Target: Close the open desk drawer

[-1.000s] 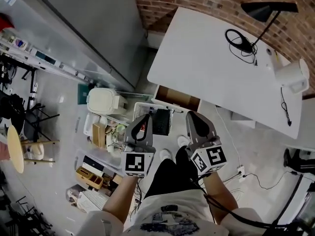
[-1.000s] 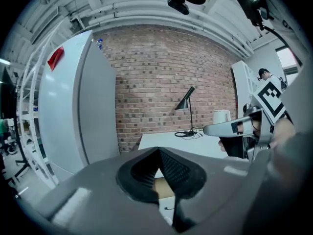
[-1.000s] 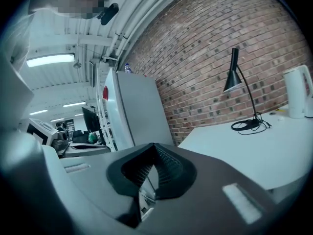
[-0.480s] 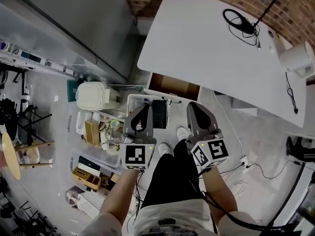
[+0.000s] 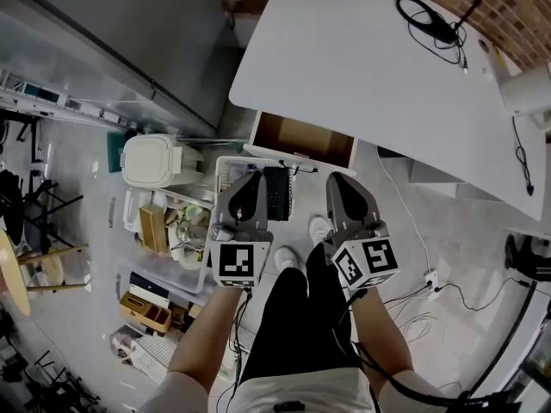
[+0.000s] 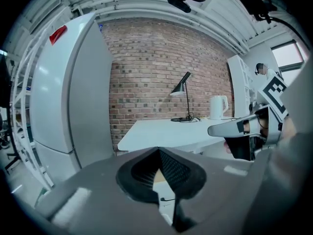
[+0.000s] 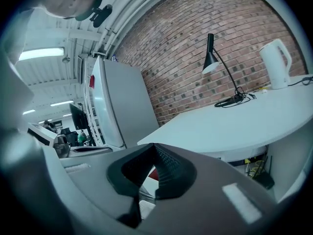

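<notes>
The open desk drawer [image 5: 301, 141] juts out from under the near edge of the white desk [image 5: 362, 67], showing its empty brown inside and white front panel. My left gripper [image 5: 248, 181] and right gripper [image 5: 338, 181] are held side by side just short of the drawer front, both shut with nothing in them and not touching it. In the left gripper view the left gripper [image 6: 159, 182] points at the desk [image 6: 166, 131] ahead. From the right gripper [image 7: 146, 180] the desk [image 7: 234, 121] is seen at the right.
A white wire basket [image 5: 225, 172] holding a black item [image 5: 277, 193] stands on the floor right below the drawer. Boxes and clutter [image 5: 164, 231] lie to the left, beside a grey cabinet [image 5: 129, 33]. Cables [image 5: 430, 20] lie on the desk; a power strip [image 5: 428, 284] is at the right.
The desk and drawer have drawn closer to both grippers and shifted down the view. Both grippers stay shut and side by side.
</notes>
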The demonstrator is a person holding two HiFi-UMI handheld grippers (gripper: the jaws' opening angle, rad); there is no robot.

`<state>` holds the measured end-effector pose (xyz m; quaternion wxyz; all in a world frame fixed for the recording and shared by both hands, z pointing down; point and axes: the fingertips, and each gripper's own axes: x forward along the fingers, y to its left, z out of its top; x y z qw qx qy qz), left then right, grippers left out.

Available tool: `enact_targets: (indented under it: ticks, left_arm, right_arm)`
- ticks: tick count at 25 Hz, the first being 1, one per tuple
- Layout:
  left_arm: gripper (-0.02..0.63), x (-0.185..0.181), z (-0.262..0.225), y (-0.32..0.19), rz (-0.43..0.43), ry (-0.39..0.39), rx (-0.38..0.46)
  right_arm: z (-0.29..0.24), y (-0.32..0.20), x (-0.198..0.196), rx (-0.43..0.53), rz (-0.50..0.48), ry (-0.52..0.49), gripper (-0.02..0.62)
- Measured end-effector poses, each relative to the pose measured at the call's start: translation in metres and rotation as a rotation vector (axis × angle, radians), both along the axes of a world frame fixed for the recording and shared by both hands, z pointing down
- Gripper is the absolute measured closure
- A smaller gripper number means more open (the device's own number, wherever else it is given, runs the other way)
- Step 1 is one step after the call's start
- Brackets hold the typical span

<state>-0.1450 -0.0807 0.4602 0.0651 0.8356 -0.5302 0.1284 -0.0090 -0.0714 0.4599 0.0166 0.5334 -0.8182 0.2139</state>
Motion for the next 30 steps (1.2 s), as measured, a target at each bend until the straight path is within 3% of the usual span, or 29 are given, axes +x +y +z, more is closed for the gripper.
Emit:
enact_targets:
  ticks: [14,30]
  left_arm:
    - [0.606,0.003,0.124,-0.001,-0.03,-0.009,-0.08]
    - [0.606,0.016,0.206,-0.016,-0.039,-0.033,-0.132]
  right_arm:
    - [0.109,0.004,0.009,-0.065,-0.008,-0.004,0.572]
    - [0.187,-0.007,0.019,-0.09,0.003,-0.016,0.572]
